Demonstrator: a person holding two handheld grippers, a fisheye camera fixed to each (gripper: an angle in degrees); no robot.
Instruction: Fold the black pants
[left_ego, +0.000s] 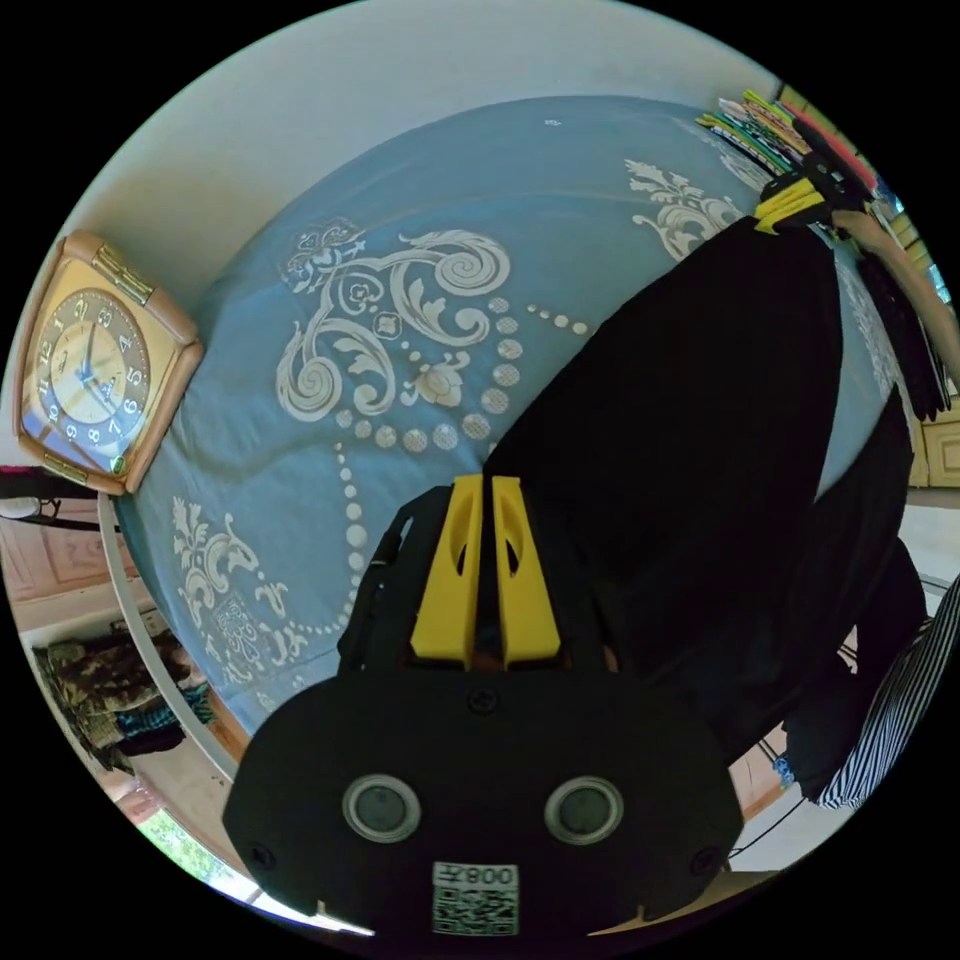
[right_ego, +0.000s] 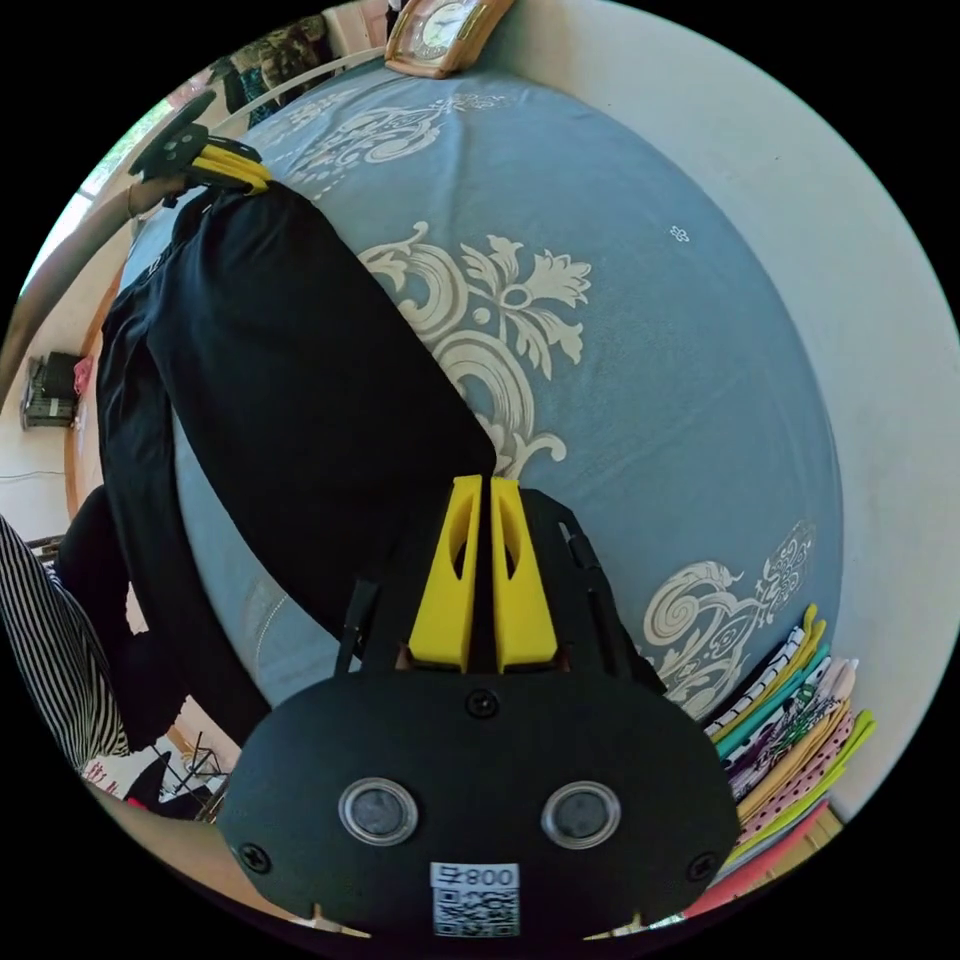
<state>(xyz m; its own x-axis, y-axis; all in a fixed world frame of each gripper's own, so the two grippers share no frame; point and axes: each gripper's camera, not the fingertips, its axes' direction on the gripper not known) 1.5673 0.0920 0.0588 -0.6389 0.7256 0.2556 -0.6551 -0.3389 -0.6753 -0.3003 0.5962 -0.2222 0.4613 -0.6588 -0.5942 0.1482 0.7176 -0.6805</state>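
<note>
The black pants (left_ego: 700, 420) lie stretched across a blue bedsheet with white scroll patterns (left_ego: 400, 330); part of them hangs over the bed's edge. My left gripper (left_ego: 486, 482) is shut on one corner of the pants. My right gripper (right_ego: 478, 484) is shut on the opposite corner of the pants (right_ego: 300, 400). In the left gripper view the right gripper (left_ego: 790, 205) shows at the far end of the cloth. In the right gripper view the left gripper (right_ego: 228, 168) shows at the far end, its yellow jaws pressed on the cloth.
A square clock (left_ego: 95, 365) leans against the white wall by the bed. A stack of folded colourful clothes (right_ego: 790, 700) lies on the bed near the right gripper. A person in striped cloth (right_ego: 50, 650) stands by the bed's edge.
</note>
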